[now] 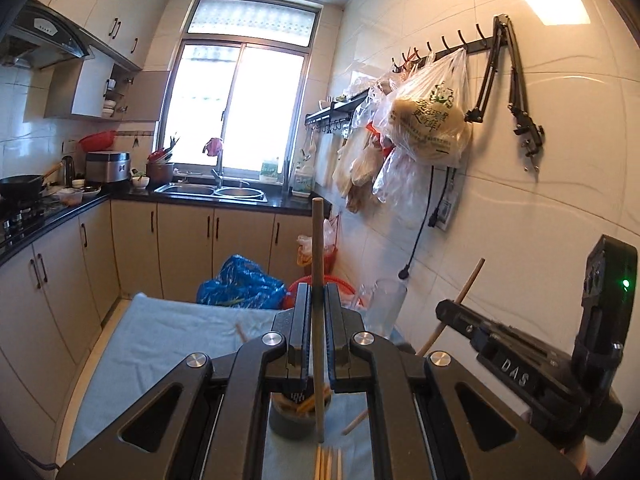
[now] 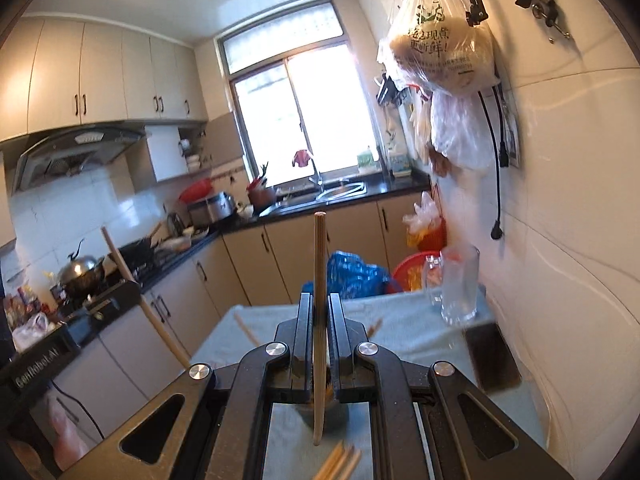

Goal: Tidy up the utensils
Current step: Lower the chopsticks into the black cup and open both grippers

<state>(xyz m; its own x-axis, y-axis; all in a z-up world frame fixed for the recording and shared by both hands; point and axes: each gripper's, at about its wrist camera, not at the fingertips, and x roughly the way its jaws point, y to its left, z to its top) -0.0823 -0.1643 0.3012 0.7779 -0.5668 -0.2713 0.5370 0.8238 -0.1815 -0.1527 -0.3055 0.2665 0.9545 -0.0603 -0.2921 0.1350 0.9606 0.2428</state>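
Your left gripper (image 1: 318, 300) has its jaws clamped on one upright pale wooden chopstick (image 1: 318, 280), and your right gripper (image 2: 320, 312) on another (image 2: 319, 300). Below both, at 6 o'clock, a dark round holder (image 1: 298, 420) stands on the blue-cloth-covered bench (image 1: 180, 332) with loose chopsticks (image 1: 328, 462) beside it.

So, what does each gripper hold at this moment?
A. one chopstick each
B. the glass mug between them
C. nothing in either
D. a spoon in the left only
A: the left gripper and the right gripper each clamp a single upright chopstick.
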